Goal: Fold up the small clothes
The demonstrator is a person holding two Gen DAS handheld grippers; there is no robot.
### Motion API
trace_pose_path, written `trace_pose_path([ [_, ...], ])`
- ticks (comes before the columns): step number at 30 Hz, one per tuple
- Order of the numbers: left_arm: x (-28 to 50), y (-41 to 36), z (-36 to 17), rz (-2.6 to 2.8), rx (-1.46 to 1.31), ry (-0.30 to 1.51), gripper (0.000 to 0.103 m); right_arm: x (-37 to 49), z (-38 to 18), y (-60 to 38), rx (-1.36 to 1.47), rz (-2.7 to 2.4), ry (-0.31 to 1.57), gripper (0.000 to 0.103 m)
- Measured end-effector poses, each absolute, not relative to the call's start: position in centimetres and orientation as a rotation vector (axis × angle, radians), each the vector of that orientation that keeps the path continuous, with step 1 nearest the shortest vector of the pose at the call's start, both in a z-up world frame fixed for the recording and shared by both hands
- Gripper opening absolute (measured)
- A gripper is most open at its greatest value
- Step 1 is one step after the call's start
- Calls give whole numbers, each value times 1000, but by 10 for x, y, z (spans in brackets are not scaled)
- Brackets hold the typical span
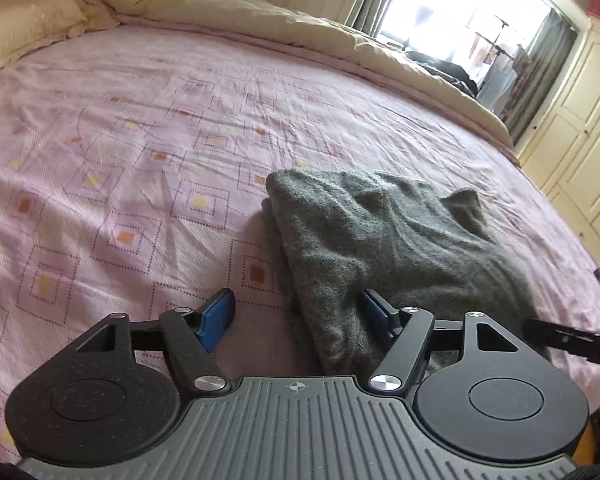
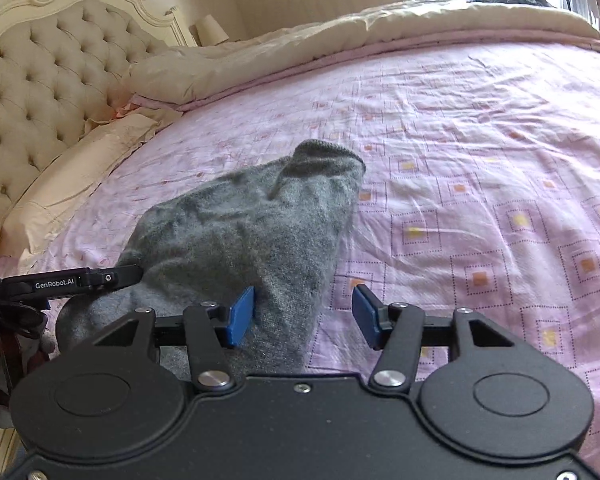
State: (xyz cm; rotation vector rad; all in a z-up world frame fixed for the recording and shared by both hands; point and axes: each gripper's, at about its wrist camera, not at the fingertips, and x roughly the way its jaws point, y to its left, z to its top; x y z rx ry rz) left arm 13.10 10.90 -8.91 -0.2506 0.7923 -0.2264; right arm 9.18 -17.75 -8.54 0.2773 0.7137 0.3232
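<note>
Both claws, left claw (image 1: 296, 316) and right claw (image 2: 304, 316), gape wide holding nothing, so the grey garment (image 1: 380, 232) between them could easily bunch up if grabbed unevenly.

A bed (image 2: 480, 128) with a pink patterned sheet fills the room. At its head stands a tufted cream headboard (image 2: 48, 76); beyond it, a bright curtained window (image 1: 472, 24); beside it, cream wardrobes (image 1: 580, 128).
</note>
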Motion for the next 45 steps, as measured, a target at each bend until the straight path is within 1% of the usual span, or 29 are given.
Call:
trace_pose_path([
  [2, 123, 111, -83, -213, -212, 774, 68, 85, -77, -176, 265, 326, 666, 61],
  [4, 109, 106, -68, -195, -153, 714, 66, 79, -70, -175, 249, 331, 625, 61],
  [9, 69, 89, -32, -247, -44, 549, 66, 71, -59, -169, 216, 336, 552, 61],
  [12, 56, 66, -25, -304, 17, 492, 66, 72, -61, -167, 194, 323, 544, 61],
  [14, 54, 49, -31, -371, 35, 470, 67, 74, -64, -168, 204, 320, 556, 61],
  [18, 60, 29, -55, -427, 28, 496, 67, 75, -67, -171, 206, 320, 560, 61],
  [22, 78, 40, -90, -355, -27, 604, 66, 87, -65, -169, 191, 352, 553, 61],
  [23, 80, 46, -95, -348, -51, 604, 66, 92, -65, -166, 187, 371, 551, 61],
  [28, 82, 47, -92, -342, -25, 590, 67, 128, -72, -144, 161, 479, 563, 61],
  [31, 85, 48, -93, -334, -39, 594, 68, 156, -84, -134, 139, 497, 605, 61],
  [34, 86, 48, -92, -332, -41, 597, 68, 192, -102, -135, 129, 412, 672, 60],
  [38, 87, 48, -92, -332, -40, 600, 68, 214, -108, -154, 141, 243, 676, 59],
  [41, 89, 47, -91, -325, -41, 605, 70, 214, -101, -169, 167, 170, 665, 61],
  [43, 91, 45, -90, -318, -34, 611, 75, 202, -92, -176, 183, 157, 636, 62],
  [44, 92, 44, -88, -316, -32, 618, 77, 194, -86, -178, 177, 151, 622, 65],
  [45, 92, 43, -86, -310, -28, 628, 80, 186, -81, -179, 171, 148, 613, 74],
])
